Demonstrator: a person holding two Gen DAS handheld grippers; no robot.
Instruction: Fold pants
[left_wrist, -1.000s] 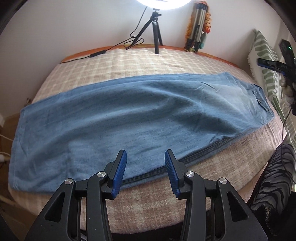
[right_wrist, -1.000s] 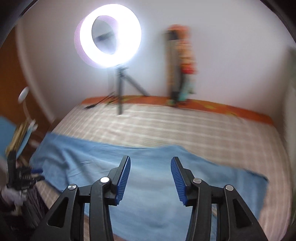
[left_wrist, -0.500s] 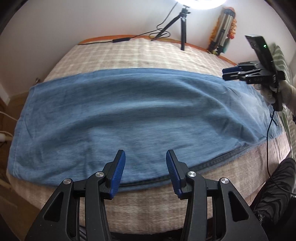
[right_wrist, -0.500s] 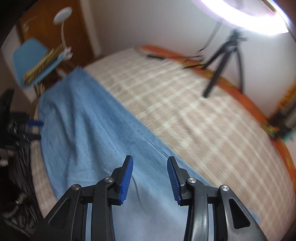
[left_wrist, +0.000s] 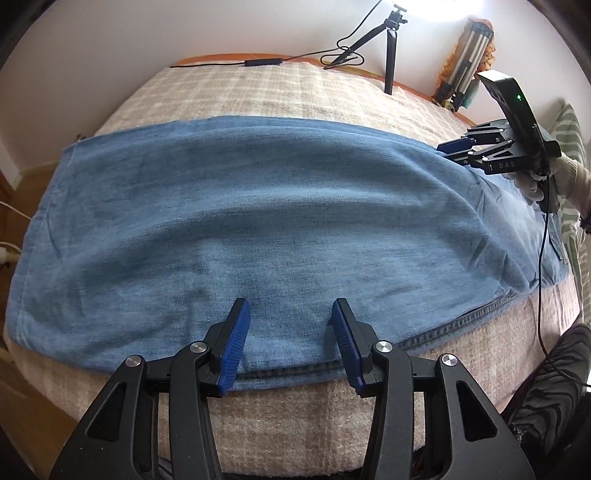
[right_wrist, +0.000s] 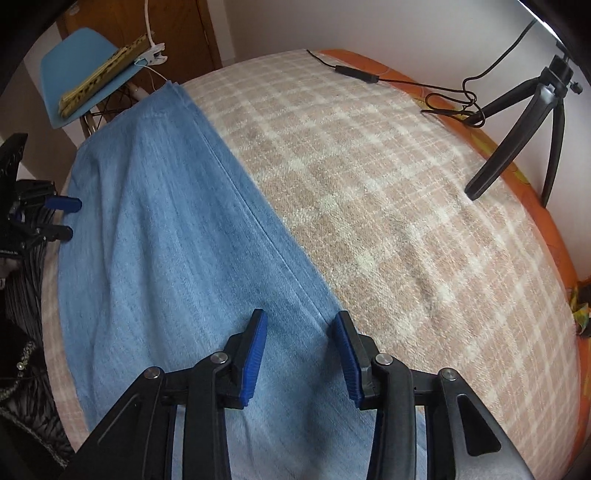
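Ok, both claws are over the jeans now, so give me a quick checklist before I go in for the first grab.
1. Jeans lie flat, legs stacked, along the blanket: ok.
2. Left claw open, nothing between its fingers: ok.
3. Right claw open and empty: ok.
4. Left claw over the near seam edge: ok.
5. Right claw over the far edge near the waist: ok.
6. Cable from the right claw hangs across the waist end: not ok.
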